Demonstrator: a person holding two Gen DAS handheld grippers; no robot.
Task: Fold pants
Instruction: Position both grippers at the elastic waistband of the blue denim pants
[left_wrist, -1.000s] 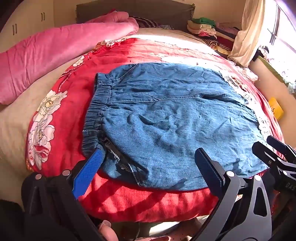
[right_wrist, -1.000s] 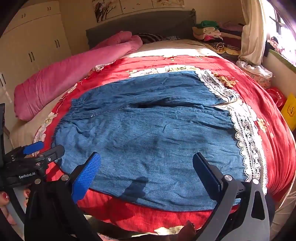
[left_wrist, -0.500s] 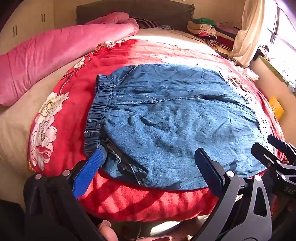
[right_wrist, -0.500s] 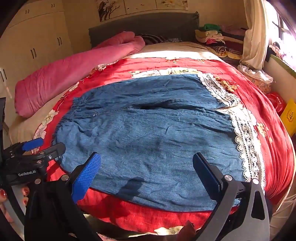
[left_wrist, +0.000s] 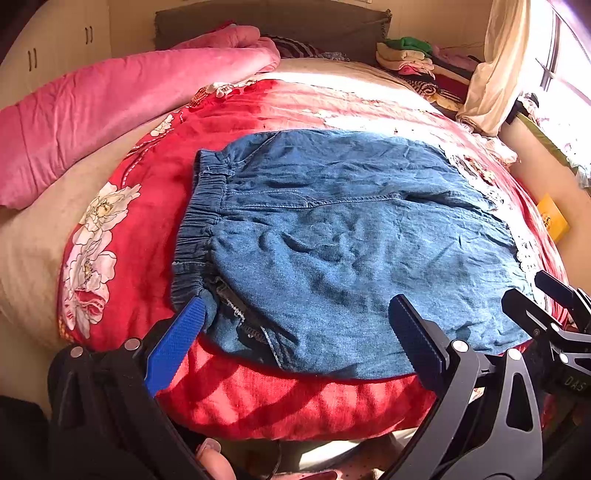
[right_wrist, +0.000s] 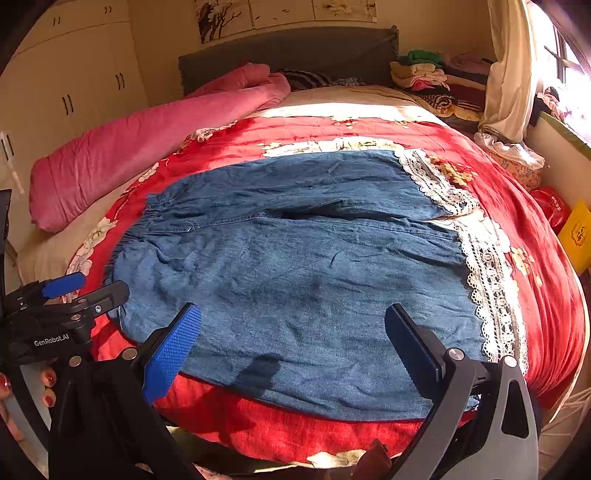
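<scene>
Right wrist view: denim pants (right_wrist: 295, 280) lengthwise left-right, waistband left, lace cuffs right; both tools' fingers apart.

Slight backward drift of right gripper (right_wrist: 291, 332) from pants (right_wrist: 295, 280).

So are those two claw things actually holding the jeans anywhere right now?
No, nothing is held. The left gripper and right gripper are both open, over the near edge of the pants.
</scene>
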